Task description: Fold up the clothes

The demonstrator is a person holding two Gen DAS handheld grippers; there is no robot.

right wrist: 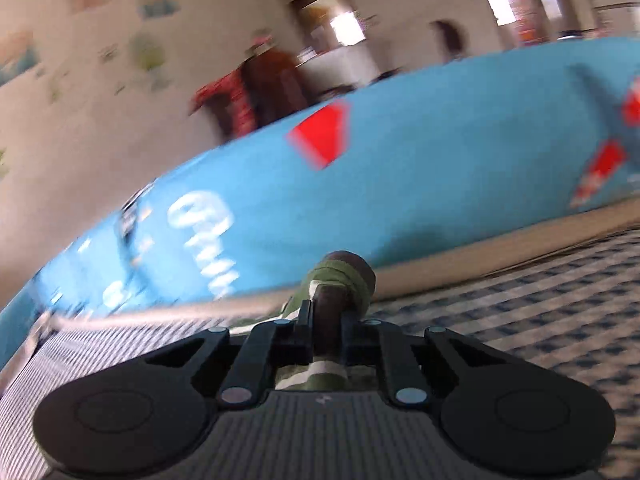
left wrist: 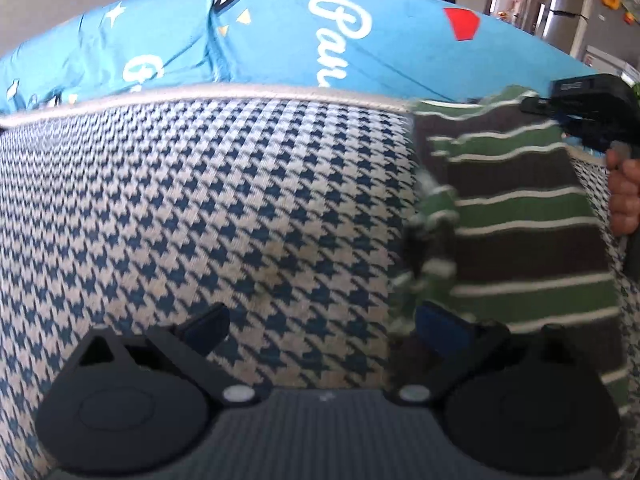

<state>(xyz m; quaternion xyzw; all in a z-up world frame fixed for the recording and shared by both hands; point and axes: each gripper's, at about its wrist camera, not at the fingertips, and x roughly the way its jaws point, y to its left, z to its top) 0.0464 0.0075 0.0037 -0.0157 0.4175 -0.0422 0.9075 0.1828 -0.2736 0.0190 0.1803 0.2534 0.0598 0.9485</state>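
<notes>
Right gripper point(right wrist: 325, 332) clamps striped shirt point(left wrist: 520, 216); left gripper point(left wrist: 320, 328) wide open, shirt at right finger.

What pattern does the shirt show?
Green and brown bands with thin white lines on the shirt, clearest in the left wrist view.

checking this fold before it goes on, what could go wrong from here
1. The right gripper pinches only a small bunch of the striped shirt; a pull could slip it free.
2. The left gripper is open, one finger beside the blurred shirt edge, so it may close on too little cloth.
3. The shirt hangs bunched over the houndstooth cover, so creases may get folded in.
</notes>
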